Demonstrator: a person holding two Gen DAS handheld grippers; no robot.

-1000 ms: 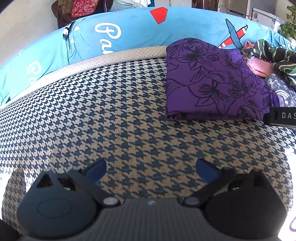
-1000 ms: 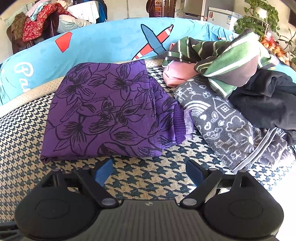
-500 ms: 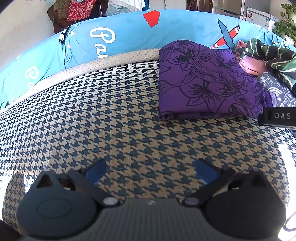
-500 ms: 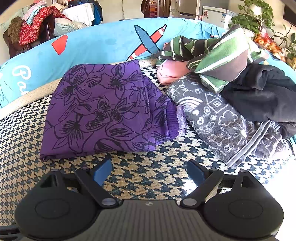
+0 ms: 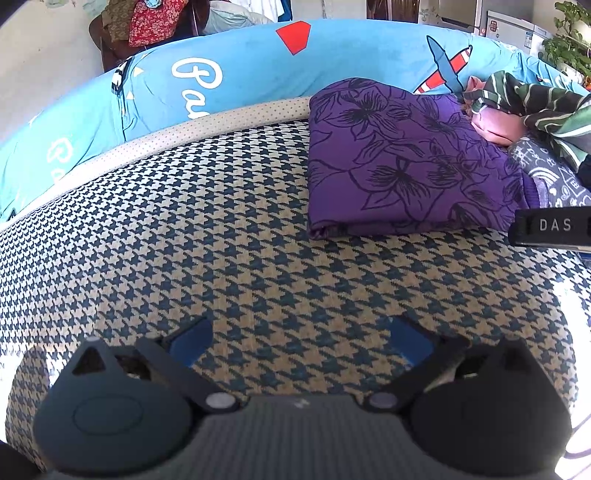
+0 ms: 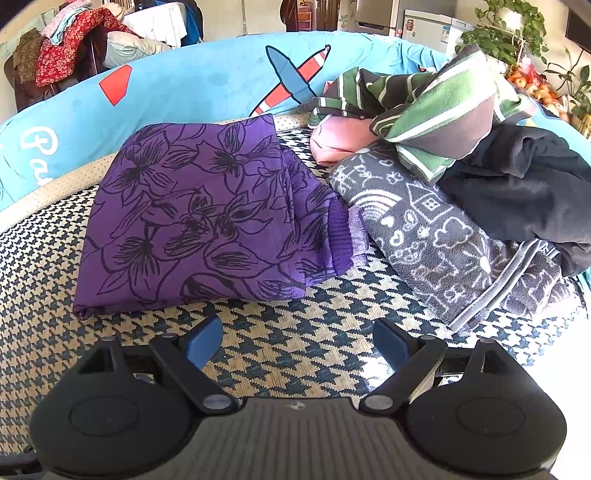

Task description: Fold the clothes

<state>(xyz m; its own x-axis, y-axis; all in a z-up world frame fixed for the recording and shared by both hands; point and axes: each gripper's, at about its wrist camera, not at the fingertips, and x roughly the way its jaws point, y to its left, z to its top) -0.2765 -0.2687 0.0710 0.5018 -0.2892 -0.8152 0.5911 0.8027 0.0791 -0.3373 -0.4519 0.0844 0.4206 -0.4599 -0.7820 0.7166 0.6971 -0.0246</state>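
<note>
At the near edge of the houndstooth cover (image 6: 288,354), the right gripper (image 6: 295,343) hangs with its two blue-tipped fingers spread wide, and there is nothing between them, only the checked cloth below. The left gripper (image 5: 301,341) is in the same state over an empty part of the cover (image 5: 184,236): its jaws stand wide apart and hold nothing. In the left view, a black part of the other tool with white letters (image 5: 552,227) shows at the right edge.

A little further in lies the folded purple garment (image 6: 199,218) with black flower outlines. It is flat on the cover, its near fold just beyond the right gripper's fingers, and its ribbed purple cuff points to the right. In the left view the same purple garment (image 5: 402,166) sits towards the right and far side of the cover, well apart from the left fingers.

Just beside the cuff, on the right side, there is a pile of unfolded clothes: a grey fleece piece with white drawings (image 6: 443,236) at the bottom, a black garment (image 6: 524,188) on it, a green striped garment (image 6: 432,114) on top, and a pink piece (image 6: 340,144) behind.

Along the far edge runs a long blue bolster with an airplane print (image 6: 207,85). Behind it, clothes hang over a chair (image 6: 70,59), and green plants (image 6: 509,33) stand at the far right.
</note>
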